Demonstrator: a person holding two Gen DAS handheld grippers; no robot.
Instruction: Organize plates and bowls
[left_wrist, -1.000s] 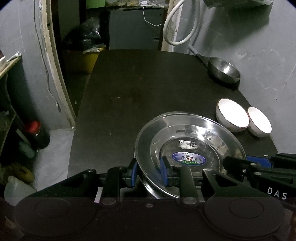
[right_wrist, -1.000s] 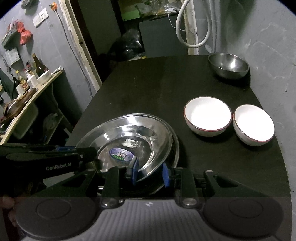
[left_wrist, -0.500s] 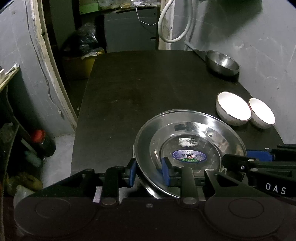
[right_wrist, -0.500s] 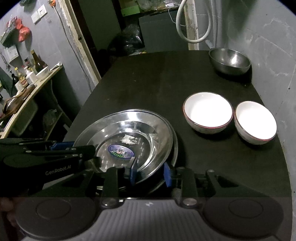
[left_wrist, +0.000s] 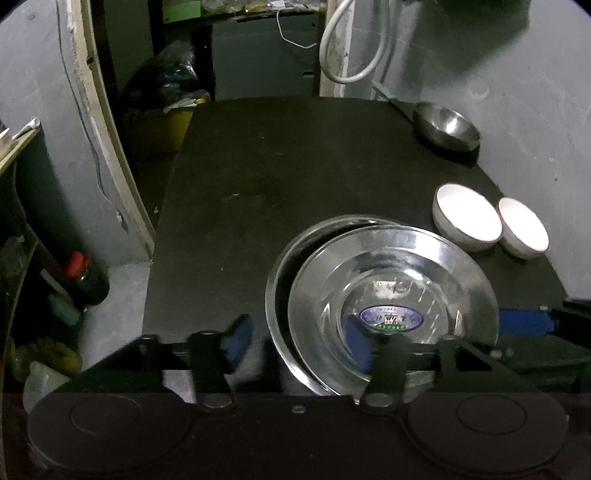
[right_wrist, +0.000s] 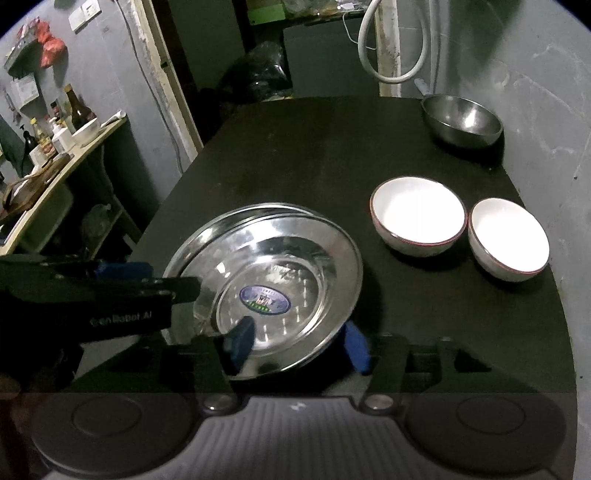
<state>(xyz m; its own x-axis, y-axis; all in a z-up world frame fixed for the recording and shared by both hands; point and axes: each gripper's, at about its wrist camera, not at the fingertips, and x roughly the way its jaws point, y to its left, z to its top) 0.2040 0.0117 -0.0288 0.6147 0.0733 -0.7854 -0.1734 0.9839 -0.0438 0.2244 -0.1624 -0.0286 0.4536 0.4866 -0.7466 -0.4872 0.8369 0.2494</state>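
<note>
Both jaws are opening: the left gripper (left_wrist: 297, 341) and right gripper (right_wrist: 297, 341) are letting go of the top steel plate (right_wrist: 280, 273), its rim between unpressing pads, sitting askew on a second plate (left_wrist: 284, 266) near the dark table (left_wrist: 277, 166) edge. A snagged finger could drag it off.

Left gripper (left_wrist: 297, 341) and right gripper (right_wrist: 297, 343) angled downward side by side, jaws opening, pads clear.

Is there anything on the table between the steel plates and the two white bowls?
Nothing visible: only bare dark table lies between the stacked steel plates and the nearer white bowl; the second white bowl sits just beyond it.
</note>
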